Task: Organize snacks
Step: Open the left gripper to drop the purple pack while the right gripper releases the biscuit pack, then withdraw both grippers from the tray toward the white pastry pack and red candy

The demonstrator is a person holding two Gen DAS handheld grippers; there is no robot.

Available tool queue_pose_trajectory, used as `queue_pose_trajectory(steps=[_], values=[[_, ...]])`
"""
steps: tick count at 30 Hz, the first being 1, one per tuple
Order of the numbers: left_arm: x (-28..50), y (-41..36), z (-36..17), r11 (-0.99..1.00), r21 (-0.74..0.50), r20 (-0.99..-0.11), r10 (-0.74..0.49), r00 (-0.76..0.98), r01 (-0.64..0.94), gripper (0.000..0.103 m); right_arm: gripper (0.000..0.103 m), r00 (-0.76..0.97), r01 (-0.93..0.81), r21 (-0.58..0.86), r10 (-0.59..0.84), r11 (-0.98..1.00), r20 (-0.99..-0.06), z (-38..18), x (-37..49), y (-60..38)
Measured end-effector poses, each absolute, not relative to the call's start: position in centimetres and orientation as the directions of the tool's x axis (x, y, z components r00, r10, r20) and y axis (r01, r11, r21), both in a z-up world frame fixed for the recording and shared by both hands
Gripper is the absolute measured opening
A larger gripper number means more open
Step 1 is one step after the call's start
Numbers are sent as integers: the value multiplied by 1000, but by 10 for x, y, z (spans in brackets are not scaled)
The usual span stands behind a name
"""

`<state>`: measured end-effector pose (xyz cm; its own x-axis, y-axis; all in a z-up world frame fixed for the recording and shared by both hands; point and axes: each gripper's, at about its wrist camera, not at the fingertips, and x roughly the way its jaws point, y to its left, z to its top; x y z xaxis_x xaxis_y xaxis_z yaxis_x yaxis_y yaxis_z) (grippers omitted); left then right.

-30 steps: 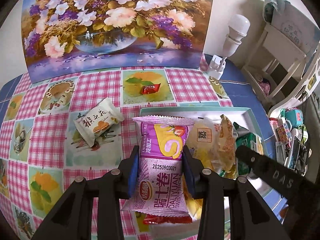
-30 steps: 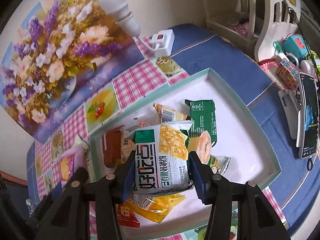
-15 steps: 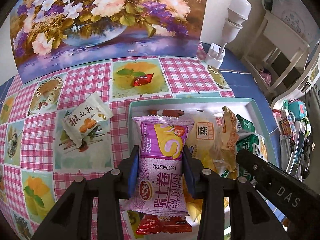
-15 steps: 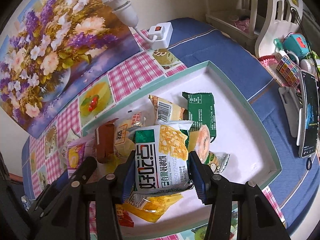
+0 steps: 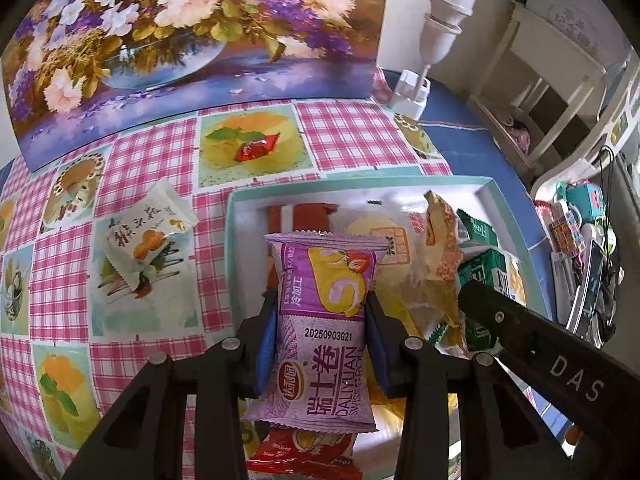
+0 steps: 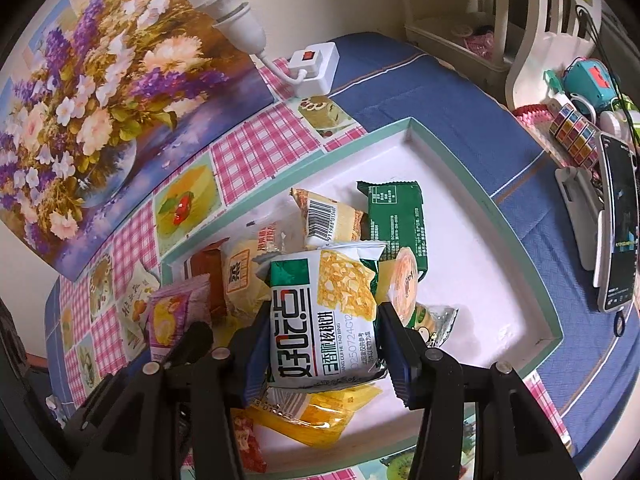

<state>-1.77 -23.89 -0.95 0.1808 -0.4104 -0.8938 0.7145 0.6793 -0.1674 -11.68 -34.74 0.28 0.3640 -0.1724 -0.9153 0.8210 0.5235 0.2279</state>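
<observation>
My left gripper (image 5: 321,326) is shut on a purple Swiss roll packet (image 5: 326,328), held above the left part of a white tray with a teal rim (image 5: 352,181). My right gripper (image 6: 323,344) is shut on a white and green walnut cake packet (image 6: 326,316) over the same tray (image 6: 460,168). Several snack packets lie piled in the tray. On the checked cloth outside it lie a white packet (image 5: 146,234) and a red wrapped candy (image 5: 256,147). The purple packet (image 6: 174,312) also shows at the left of the right wrist view.
A flower painting (image 5: 180,40) leans on the wall at the back. A white bulb lamp on a switch socket (image 6: 316,66) stands behind the tray. A phone (image 6: 618,224) and small toys crowd the right edge, with a white shelf (image 5: 552,76) beyond.
My left gripper with the purple packet has shifted right and lower, further over the tray. The right gripper has stayed in place.
</observation>
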Motion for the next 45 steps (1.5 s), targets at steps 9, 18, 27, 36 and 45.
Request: queue_pose_trajectory(steps=[9,18,27,36,45], values=[[-26,-243,-15,661,-158,-903,-397,164,734,42,54,352,834,223,-176,505,-919,1,-118,-349],[-24,-241,-12,672,-155,-906,-388,167,724,60,55,337,846,216,-174,488,-925,-3,-120,-351],[-24,-238,4,675,-123,-899,-386,206,728,68,56,340,849,216,-186,482,-922,0,-122,-353],[-9,-221,15,733,-126,-896,-373,240,669,69,56,365,838,223,-208,498,-907,11,-121,-351],[23,-184,10,849,-100,-914,-285,290,519,79,58,357,817,200,-203,541,-912,10,-109,-341]])
